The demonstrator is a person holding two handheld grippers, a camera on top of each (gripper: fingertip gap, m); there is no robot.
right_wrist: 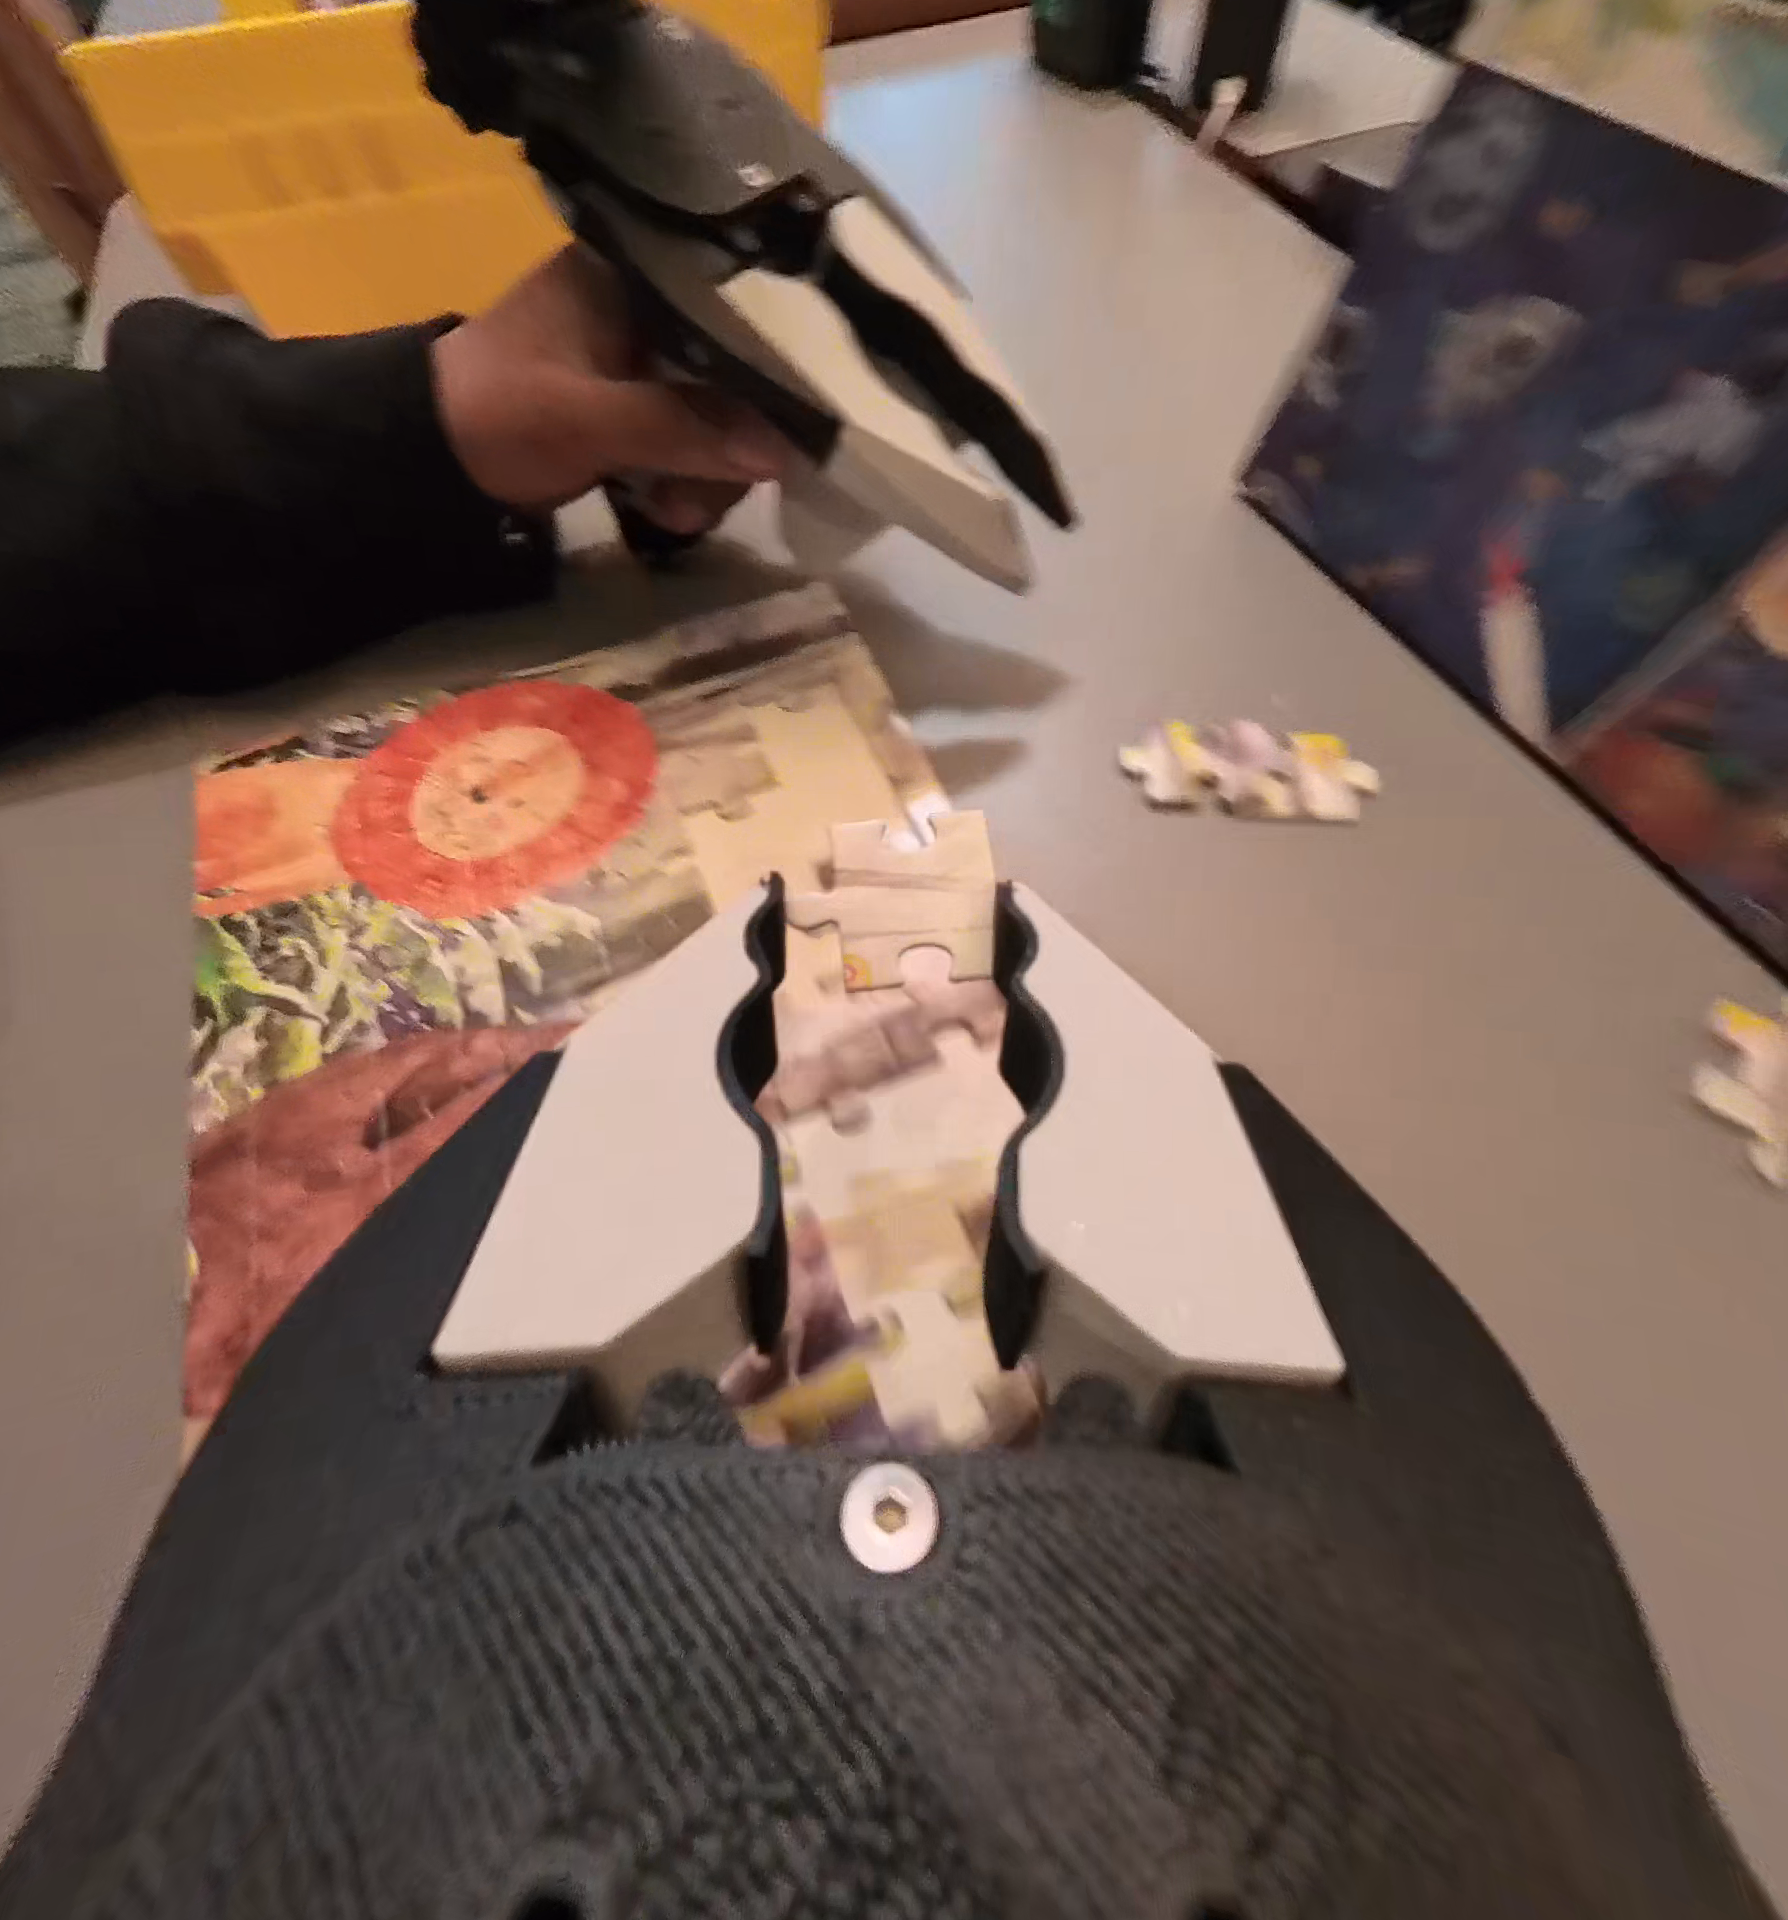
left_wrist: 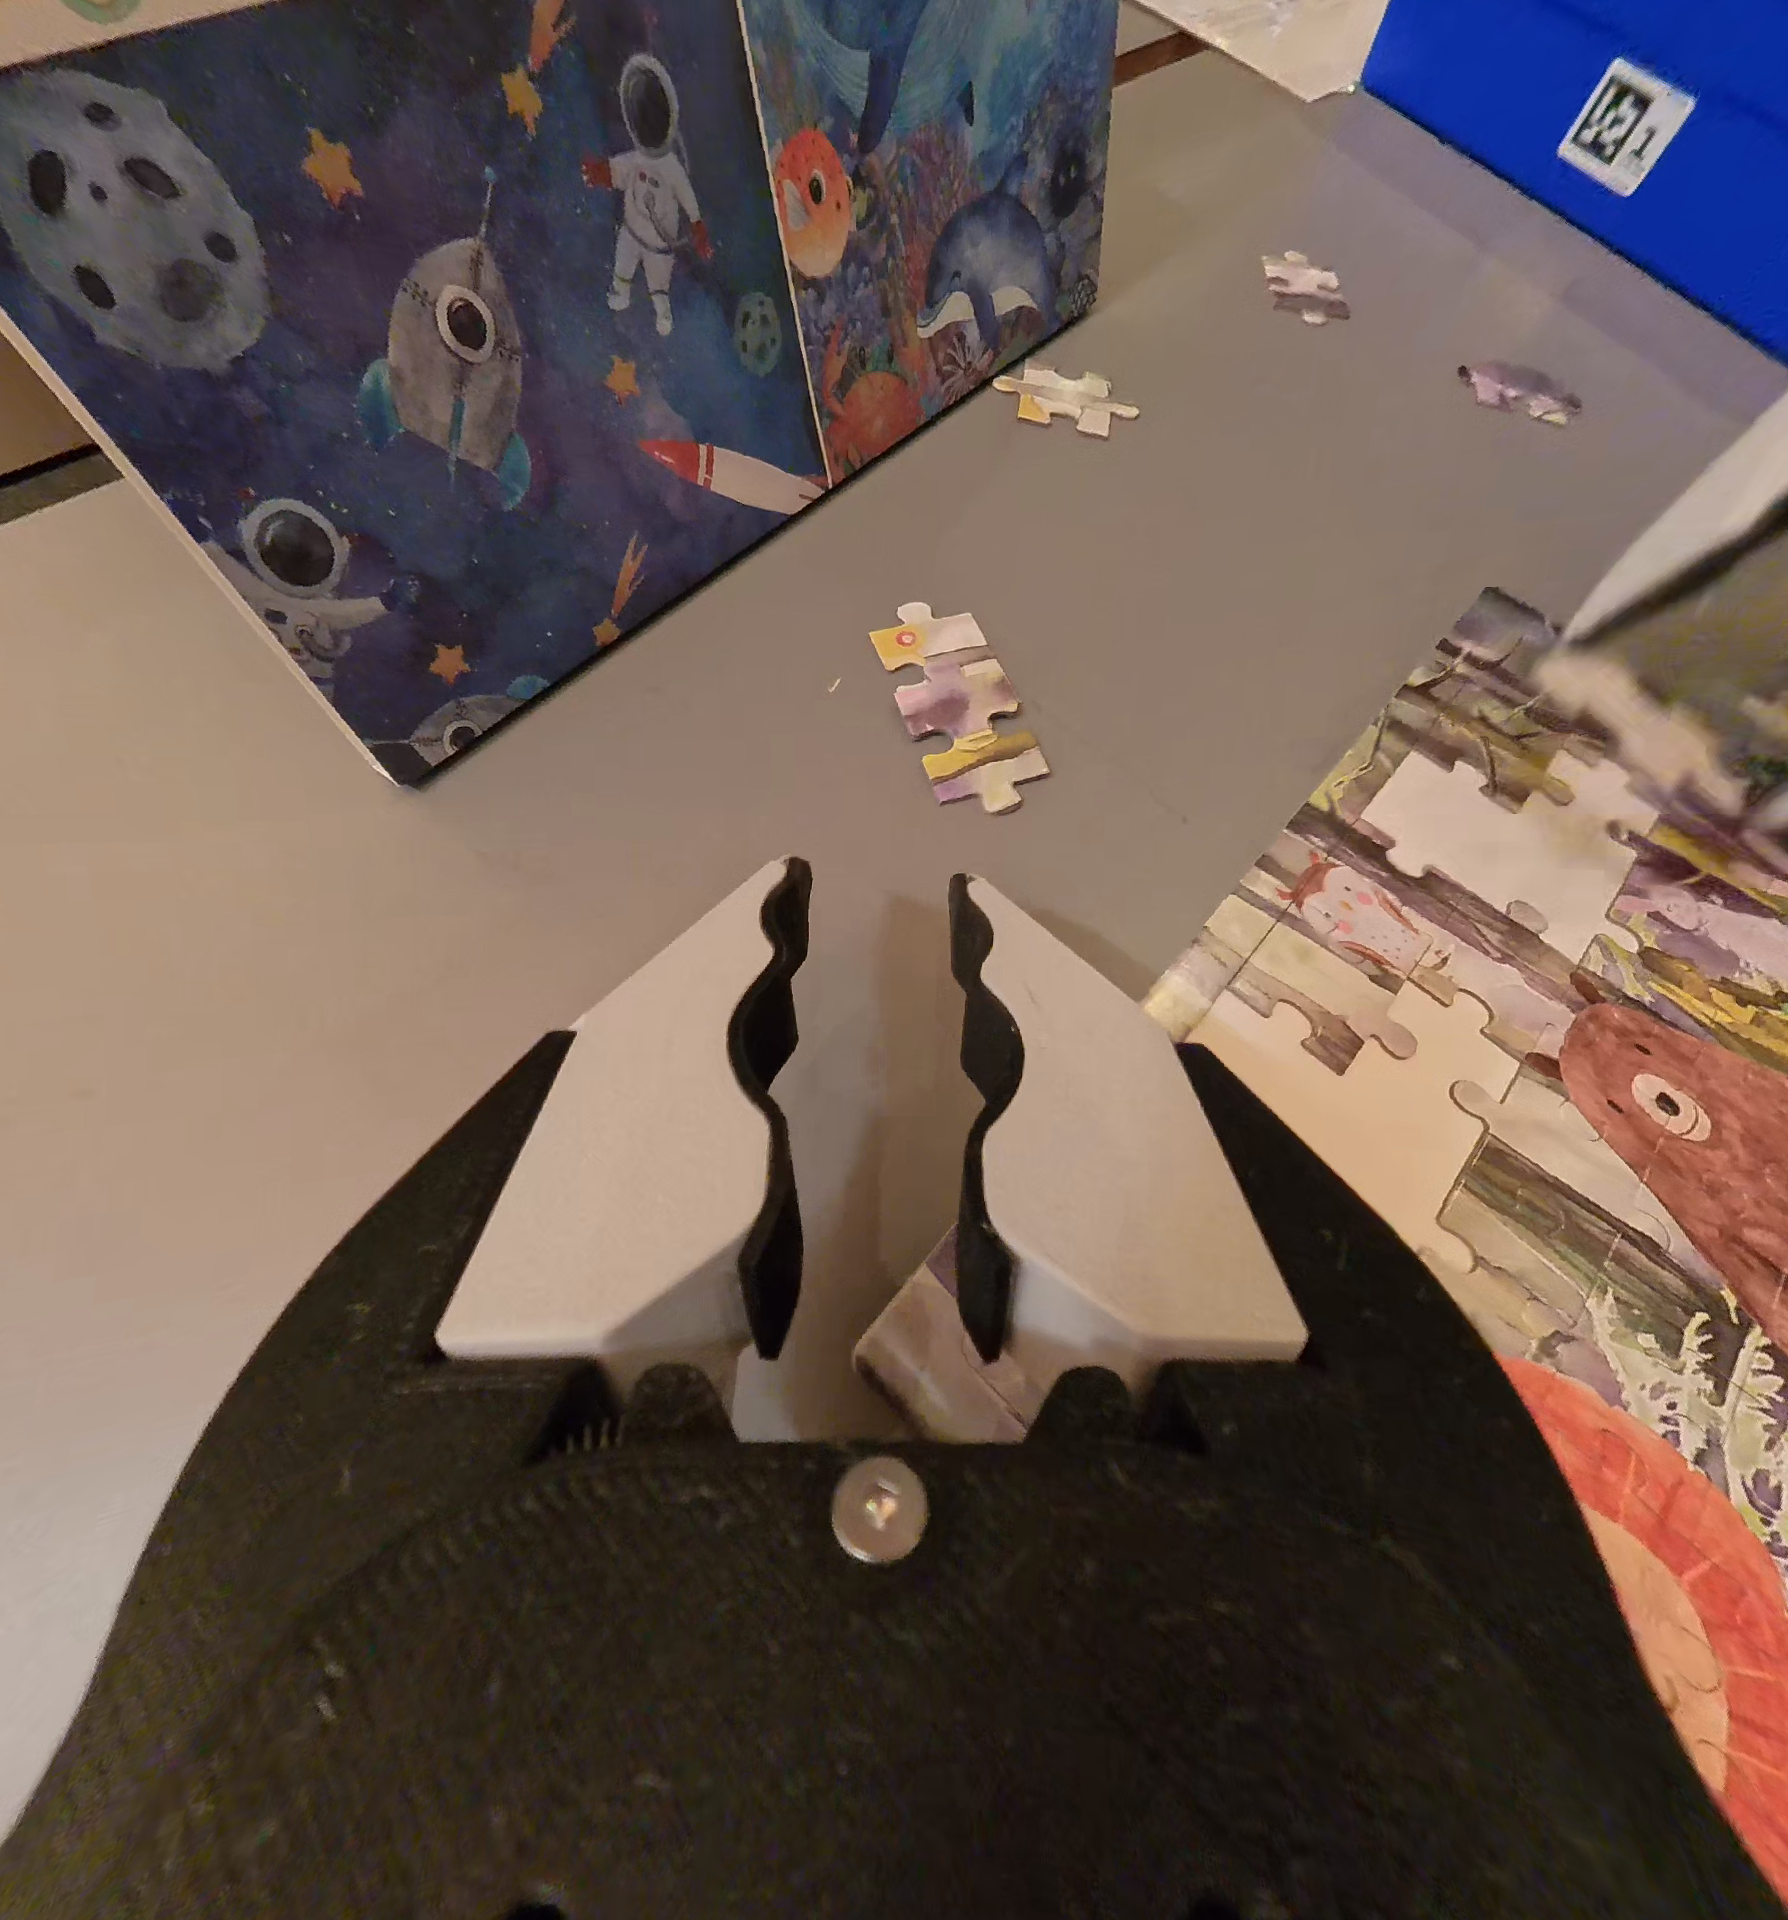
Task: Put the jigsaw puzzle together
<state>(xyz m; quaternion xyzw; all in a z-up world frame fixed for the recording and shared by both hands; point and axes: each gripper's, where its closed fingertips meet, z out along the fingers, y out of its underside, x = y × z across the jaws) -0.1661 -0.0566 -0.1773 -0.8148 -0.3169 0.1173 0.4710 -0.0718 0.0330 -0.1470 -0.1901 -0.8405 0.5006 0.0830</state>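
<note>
the right gripper (right_wrist: 885,909) hovers low over the far edge of the assembled puzzle (right_wrist: 516,894), its jaws parted with nothing clamped between them; a tan puzzle piece (right_wrist: 911,914) shows in the gap at the tips, but whether it lies seated in the picture or loose on top i cannot tell, since the view is blurred. the left gripper (left_wrist: 874,883) is held just off the puzzle's near corner over the grey table (left_wrist: 246,1039), jaws apart and empty, pointing toward a strip of three joined pieces (left_wrist: 957,707) that lies between the puzzle and the space-themed box (left_wrist: 350,312). more loose pieces (left_wrist: 1066,400) lie farther from the puzzle, beside the box. the step in hand looks like fitting a piece along the open edge. the next move probably calls for pressing that piece flat, then fetching the joined strip and lining its tabs up with the gap (left_wrist: 1461,821) in the puzzle.
</note>
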